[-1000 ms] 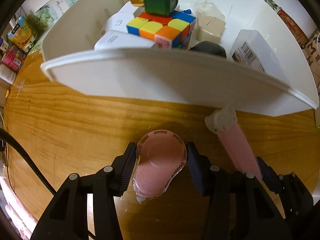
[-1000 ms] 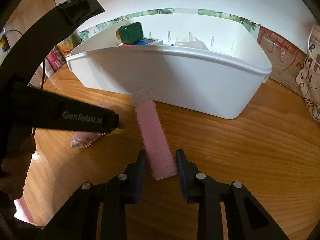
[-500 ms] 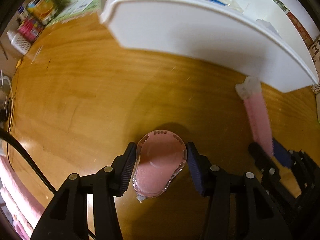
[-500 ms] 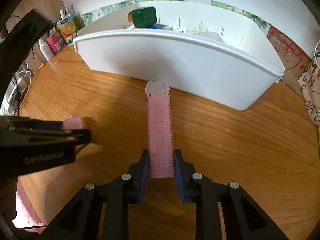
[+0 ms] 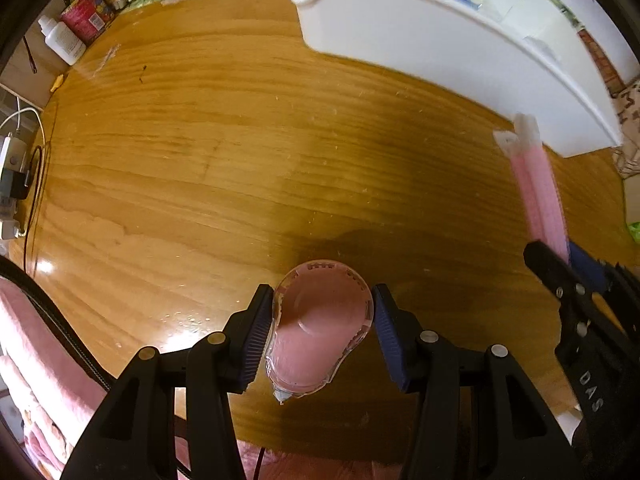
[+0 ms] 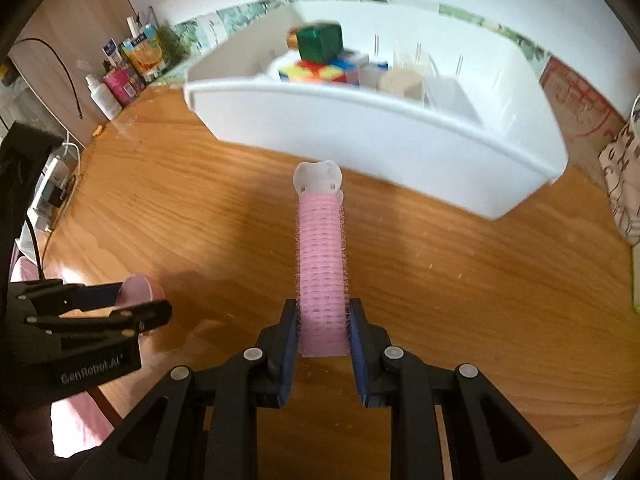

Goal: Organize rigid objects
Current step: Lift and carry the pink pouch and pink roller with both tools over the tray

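Since the earlier frames the white bin [image 5: 452, 40] has slid to the far right of the left wrist view, and the pink hair roller [image 6: 322, 264] has been clamped and raised off the table.

In the left wrist view, the left gripper [image 5: 322, 332] is seen clenched on a pink tape dispenser [image 5: 318, 336] in a clear shell, held above the wooden table [image 5: 240, 152]. The right gripper [image 5: 568, 260] shows at the right edge, and "DAS" can be read on its body. Cartons and a white bottle [image 5: 64, 42] stand at the far left (their labels are too blurred to read).

In the right wrist view, the right gripper [image 6: 322, 328] is seen shut on the near end of the roller, whose white clip end points toward the bin. "GenRobot.AI" is printed on the left gripper [image 6: 132, 312] at the near left. Inside the bin a green cube [image 6: 320, 42] sits on a colour puzzle cube [image 6: 316, 72], beside a beige block [image 6: 402, 84].

Several items are judged already stowed; the dispenser and the roller are still to be placed in the bin.
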`<move>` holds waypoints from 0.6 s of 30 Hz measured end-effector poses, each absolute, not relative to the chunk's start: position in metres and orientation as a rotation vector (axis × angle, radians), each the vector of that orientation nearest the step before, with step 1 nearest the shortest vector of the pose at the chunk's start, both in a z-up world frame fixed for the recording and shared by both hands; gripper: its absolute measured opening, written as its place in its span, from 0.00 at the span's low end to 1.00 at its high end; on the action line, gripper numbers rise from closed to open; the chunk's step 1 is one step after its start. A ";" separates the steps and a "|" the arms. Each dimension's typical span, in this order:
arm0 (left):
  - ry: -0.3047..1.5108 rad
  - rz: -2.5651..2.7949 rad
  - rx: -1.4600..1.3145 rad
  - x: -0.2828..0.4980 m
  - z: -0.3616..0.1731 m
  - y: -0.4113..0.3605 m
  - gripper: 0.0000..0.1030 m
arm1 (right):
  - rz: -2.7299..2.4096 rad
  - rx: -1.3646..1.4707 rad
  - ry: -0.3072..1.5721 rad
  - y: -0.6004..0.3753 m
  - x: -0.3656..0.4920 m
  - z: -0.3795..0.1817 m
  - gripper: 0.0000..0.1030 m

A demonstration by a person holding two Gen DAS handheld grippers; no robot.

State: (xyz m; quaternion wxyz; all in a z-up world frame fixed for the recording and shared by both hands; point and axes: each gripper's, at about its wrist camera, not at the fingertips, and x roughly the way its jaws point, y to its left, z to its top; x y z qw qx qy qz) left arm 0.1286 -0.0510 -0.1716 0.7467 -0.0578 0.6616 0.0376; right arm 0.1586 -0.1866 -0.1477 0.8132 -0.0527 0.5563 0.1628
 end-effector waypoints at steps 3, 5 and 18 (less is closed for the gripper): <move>1.427 0.053 -0.113 0.131 -0.153 -0.054 0.52 | 0.366 -0.104 1.156 -0.186 0.159 -0.127 0.23; 1.413 0.028 -0.097 0.134 -0.141 -0.046 0.52 | 0.370 -0.105 1.130 -0.188 0.161 -0.114 0.23; 1.204 -0.172 0.037 0.185 -0.036 -0.056 0.52 | 0.352 -0.125 0.942 -0.190 0.188 -0.031 0.23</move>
